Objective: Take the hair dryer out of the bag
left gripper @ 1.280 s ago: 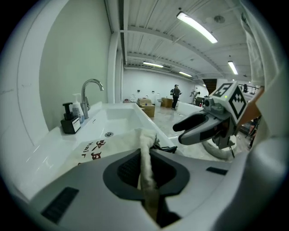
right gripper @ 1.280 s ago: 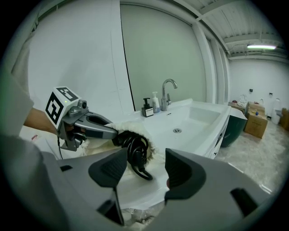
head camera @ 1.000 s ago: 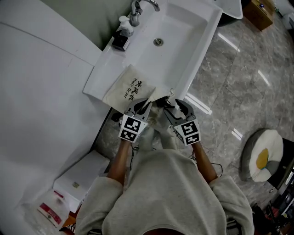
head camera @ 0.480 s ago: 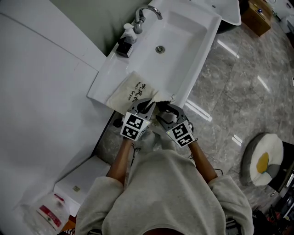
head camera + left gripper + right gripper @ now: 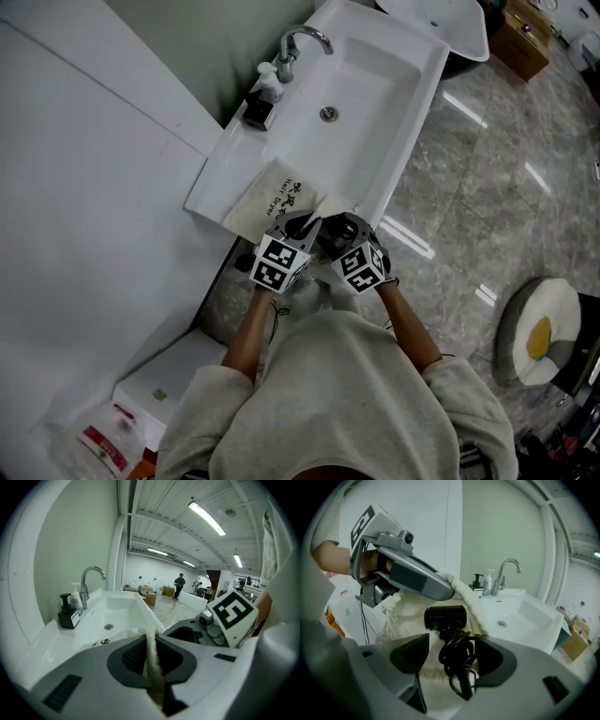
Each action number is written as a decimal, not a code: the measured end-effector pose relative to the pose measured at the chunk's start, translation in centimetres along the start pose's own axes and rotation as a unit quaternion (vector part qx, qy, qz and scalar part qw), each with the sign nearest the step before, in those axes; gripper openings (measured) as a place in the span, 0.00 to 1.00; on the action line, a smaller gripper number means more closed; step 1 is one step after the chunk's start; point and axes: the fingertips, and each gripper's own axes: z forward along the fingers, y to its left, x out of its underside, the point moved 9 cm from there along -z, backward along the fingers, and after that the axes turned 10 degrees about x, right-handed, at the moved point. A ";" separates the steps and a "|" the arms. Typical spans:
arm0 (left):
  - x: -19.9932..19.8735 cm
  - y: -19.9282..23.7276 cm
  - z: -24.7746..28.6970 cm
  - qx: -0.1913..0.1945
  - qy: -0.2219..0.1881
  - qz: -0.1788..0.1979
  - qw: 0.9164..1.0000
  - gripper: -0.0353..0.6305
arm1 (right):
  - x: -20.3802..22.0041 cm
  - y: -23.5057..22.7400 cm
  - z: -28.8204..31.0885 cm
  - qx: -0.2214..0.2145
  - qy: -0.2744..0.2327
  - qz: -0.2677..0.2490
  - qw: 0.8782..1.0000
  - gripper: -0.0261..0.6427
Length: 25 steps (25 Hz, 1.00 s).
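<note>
Your left gripper (image 5: 151,644) is clamped on the bag (image 5: 270,195) rim. Your right gripper (image 5: 452,641) has just been opening, its jaws apart around the cord (image 5: 459,667). The hair dryer (image 5: 445,617) lies at its twelve o'clock.

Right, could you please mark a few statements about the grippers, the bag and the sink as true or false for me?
1. The left gripper is shut on the cloth edge of the bag. True.
2. The right gripper is shut with nothing between its jaws. False: its jaws stand apart, having just been opening, and the coiled cord of the black hair dryer hangs between them.
3. The bag lies inside the basin. False: it lies on the counter beside the basin.
4. A faucet and a soap dispenser stand at the wall side of the sink. True.
</note>
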 end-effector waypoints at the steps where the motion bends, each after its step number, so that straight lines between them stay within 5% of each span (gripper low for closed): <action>1: -0.1 0.0 0.0 0.000 0.000 0.000 1.000 0.10 | -0.1 0.0 0.0 0.004 0.004 -0.006 1.000 0.48; 8: 0.1 0.3 -0.2 0.007 -0.002 -0.001 1.000 0.10 | 2.1 -0.3 0.8 0.018 0.060 0.023 0.998 0.49; 25: 0.8 0.5 -0.3 0.018 0.000 -0.007 1.000 0.09 | 3.0 -0.1 4.4 0.006 0.158 -0.017 0.987 0.39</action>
